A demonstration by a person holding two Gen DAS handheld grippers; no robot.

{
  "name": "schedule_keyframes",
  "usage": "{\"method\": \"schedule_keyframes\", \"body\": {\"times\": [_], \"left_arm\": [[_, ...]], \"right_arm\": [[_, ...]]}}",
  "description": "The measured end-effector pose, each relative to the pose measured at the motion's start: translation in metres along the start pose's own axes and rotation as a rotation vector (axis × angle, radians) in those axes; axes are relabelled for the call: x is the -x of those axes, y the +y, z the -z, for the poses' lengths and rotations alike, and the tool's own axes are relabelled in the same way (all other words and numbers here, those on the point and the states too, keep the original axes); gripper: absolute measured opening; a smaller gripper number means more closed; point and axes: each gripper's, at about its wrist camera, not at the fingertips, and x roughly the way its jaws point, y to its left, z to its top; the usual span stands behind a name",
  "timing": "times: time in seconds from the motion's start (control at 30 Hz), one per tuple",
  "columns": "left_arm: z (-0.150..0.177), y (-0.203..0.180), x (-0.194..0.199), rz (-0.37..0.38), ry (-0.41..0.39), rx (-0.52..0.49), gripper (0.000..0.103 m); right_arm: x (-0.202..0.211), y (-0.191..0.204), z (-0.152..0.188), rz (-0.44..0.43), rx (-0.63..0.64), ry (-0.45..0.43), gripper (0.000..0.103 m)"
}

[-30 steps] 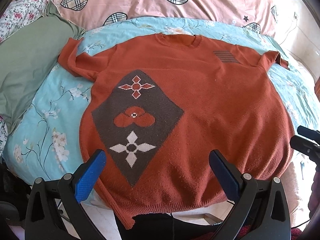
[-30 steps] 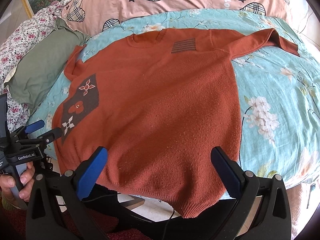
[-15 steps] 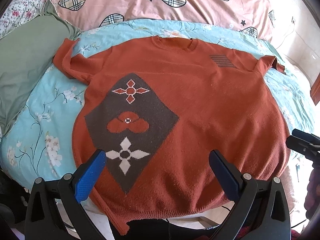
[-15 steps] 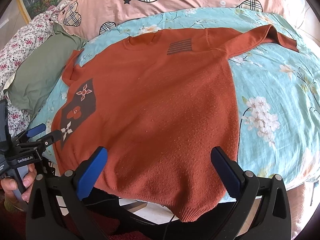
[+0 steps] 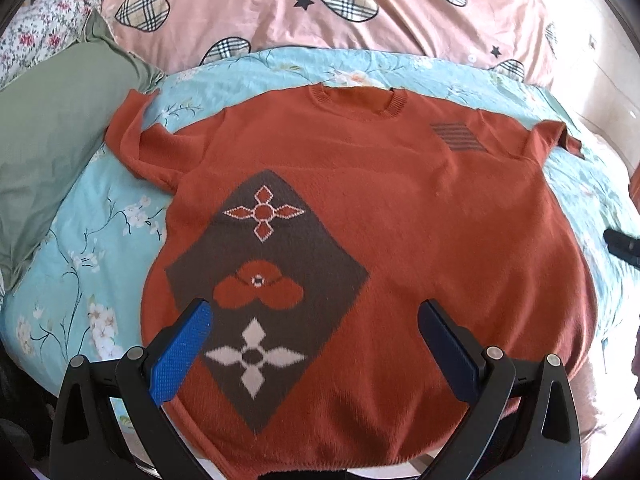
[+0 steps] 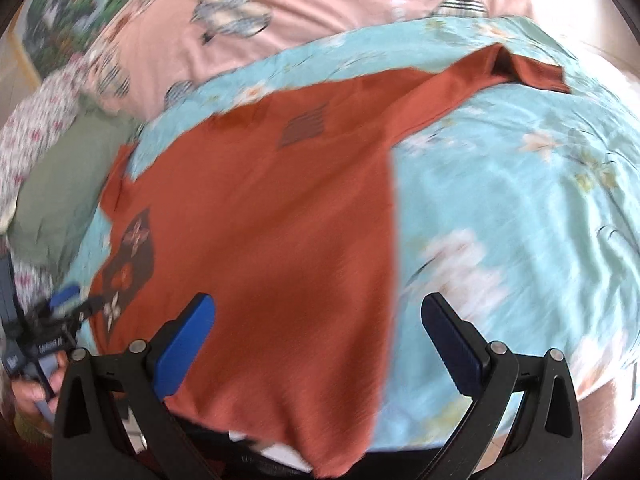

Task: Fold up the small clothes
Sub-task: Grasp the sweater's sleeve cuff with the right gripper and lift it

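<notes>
Sweater (image 5: 400, 220) lies flat, face up on the blue quilt (image 5: 80, 248), collar away from us, hem hanging over the near bed edge, long axis running straight ahead of both claws. Left gripper (image 5: 312, 344) wide open, empty, over the lower left hem; right gripper (image 6: 316, 332) also wide open, empty, nearer the right side seam and the outstretched right sleeve (image 6: 480, 76).
</notes>
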Motion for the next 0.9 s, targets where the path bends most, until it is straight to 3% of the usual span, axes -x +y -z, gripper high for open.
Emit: {"method": "schedule_keyframes", "body": {"times": [0.17, 0.33, 0.5, 0.7, 0.77, 0.87, 0.9], "left_arm": [[-0.014, 0.001, -0.015, 0.028, 0.043, 0.037, 0.103], [-0.020, -0.007, -0.031, 0.006, 0.066, 0.008, 0.103], [-0.028, -0.016, -0.054, 0.010, 0.111, 0.000, 0.103], [-0.038, -0.035, -0.076, 0.030, 0.142, -0.016, 0.103], [-0.043, -0.039, -0.081, 0.043, 0.150, -0.014, 0.103], [-0.050, -0.042, -0.085, 0.067, 0.158, -0.006, 0.103], [-0.051, -0.041, -0.084, 0.077, 0.156, 0.003, 0.103]], "right_arm": [[0.004, -0.085, -0.061, 0.060, -0.174, -0.114, 0.087], [-0.001, -0.181, -0.133, 0.112, -0.365, -0.230, 0.072], [-0.043, -0.245, -0.188, 0.122, -0.519, -0.230, 0.057], [-0.096, -0.298, -0.216, 0.229, -0.628, -0.159, 0.052], [-0.106, -0.309, -0.219, 0.230, -0.648, -0.166, 0.042], [-0.109, -0.308, -0.228, 0.219, -0.624, -0.181, 0.007], [-0.106, -0.303, -0.232, 0.206, -0.603, -0.195, 0.007]]}}
